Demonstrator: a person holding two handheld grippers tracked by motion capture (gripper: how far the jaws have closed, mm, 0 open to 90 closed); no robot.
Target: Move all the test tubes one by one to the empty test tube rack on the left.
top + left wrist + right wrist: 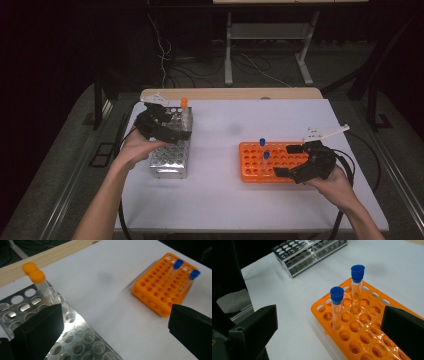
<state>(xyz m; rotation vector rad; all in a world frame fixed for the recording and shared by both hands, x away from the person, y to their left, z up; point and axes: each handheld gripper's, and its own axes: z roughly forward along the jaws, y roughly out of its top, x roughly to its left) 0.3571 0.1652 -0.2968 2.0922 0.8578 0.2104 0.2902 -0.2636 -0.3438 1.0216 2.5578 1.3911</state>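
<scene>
Two forearms reach in from the near edge of a white table [225, 190], each hand holding a black gripper. Left gripper [167, 131], jaws wide apart and empty, hovers over a shiny perforated steel rack [170, 155] holding orange-capped clear tubes [37, 276] at its far end. Right gripper [292, 161], jaws likewise spread on nothing, hangs at the near right corner of a glossy orange plastic rack [255, 167], where two blue-capped tubes [336, 305] stand upright.
</scene>
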